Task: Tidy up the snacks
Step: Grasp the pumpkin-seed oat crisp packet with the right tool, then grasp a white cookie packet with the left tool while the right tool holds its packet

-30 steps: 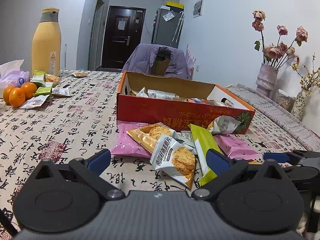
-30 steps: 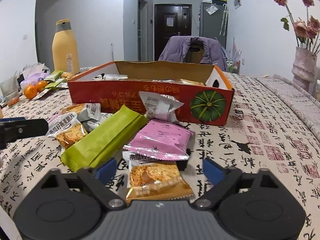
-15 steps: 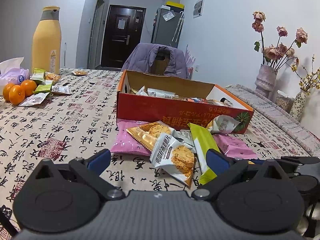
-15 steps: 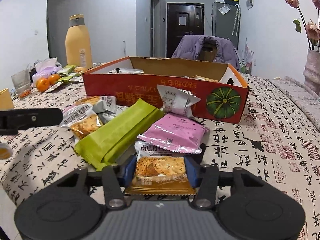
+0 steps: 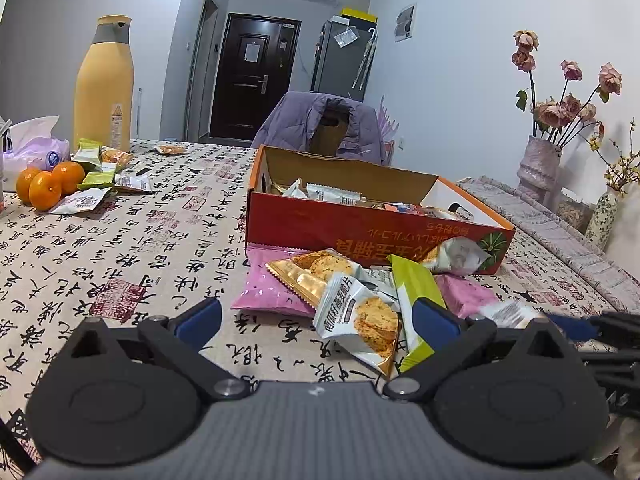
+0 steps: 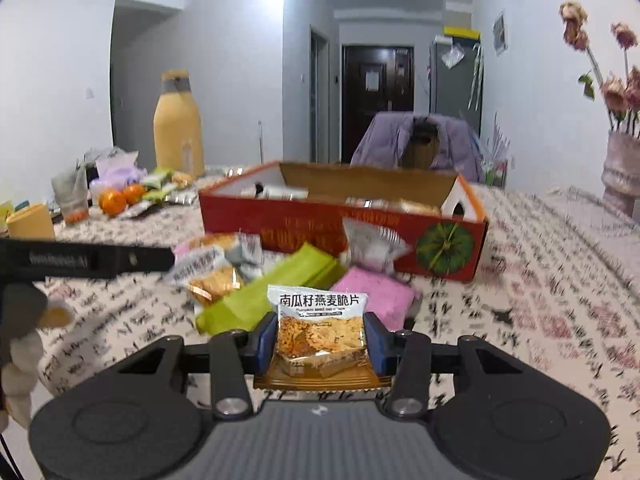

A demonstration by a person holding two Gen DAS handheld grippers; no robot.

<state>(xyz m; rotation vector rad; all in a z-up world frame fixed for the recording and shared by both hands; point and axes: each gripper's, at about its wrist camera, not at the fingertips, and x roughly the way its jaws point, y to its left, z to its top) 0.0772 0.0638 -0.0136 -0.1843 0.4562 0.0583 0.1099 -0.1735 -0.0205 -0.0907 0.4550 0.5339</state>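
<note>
A red cardboard box (image 5: 360, 232) (image 6: 300, 228) holding several snack packets stands mid-table. In front of it lies a pile of loose snacks: a pink packet (image 5: 264, 284), a long green packet (image 5: 412, 280) (image 6: 256, 304), and a white oat-crisp packet (image 5: 356, 316). My right gripper (image 6: 320, 334) has a white and gold pumpkin-seed oat-crisp packet (image 6: 316, 304) between its blue pads, lifted off the cloth; its jaws are closing on it. My left gripper (image 5: 316, 320) stands open just short of the pile, with nothing gripped.
A tall yellow bottle (image 5: 106, 88), oranges (image 5: 44, 186), a tissue pack and more snack packets (image 5: 104, 176) sit at the far left. A vase of dried roses (image 5: 538, 164) stands on the right. A chair with a purple jacket (image 5: 320, 128) is behind the box.
The right gripper's jaws closed from wide apart onto the oat-crisp packet and lifted it off the table. The left gripper has kept still and open.
</note>
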